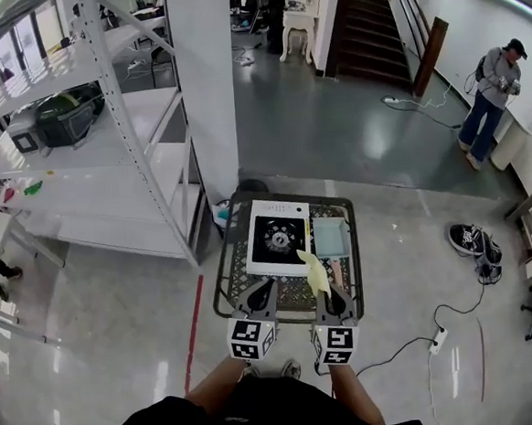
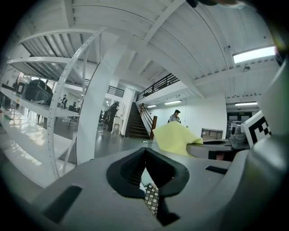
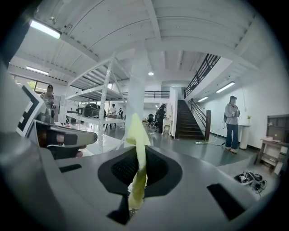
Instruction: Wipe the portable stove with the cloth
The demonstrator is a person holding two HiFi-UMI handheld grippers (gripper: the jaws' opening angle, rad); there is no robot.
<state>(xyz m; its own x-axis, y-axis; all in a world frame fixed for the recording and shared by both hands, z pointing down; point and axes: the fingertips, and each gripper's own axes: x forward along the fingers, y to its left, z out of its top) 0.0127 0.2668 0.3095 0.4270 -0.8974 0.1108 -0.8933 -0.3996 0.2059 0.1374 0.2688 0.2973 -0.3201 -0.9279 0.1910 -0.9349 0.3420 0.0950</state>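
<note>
White shelving [image 1: 85, 129], grey floor [image 1: 333, 128], staircase [image 1: 370, 25]

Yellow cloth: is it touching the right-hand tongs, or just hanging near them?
Touching. The right gripper view shows the cloth pinched between the closed jaws of the right tongs, with its free end sticking up past them.

The left gripper [image 1: 259, 297] and the right gripper [image 1: 333, 301] are held side by side in front of the torso. They are near each other but apart, and both point forward, away from the body. The left forearm [image 1: 215, 385] and the right forearm [image 1: 355, 394] are bare and extend forward, converging slightly. Each gripper carries a marker cube [image 1: 251, 338] at its rear end, nearest the person.

Left gripper jaws: together at the tips, with nothing between them.

Right gripper jaws: closed on a yellow cloth [image 3: 137, 149], which projects beyond the jaw tips.
</note>
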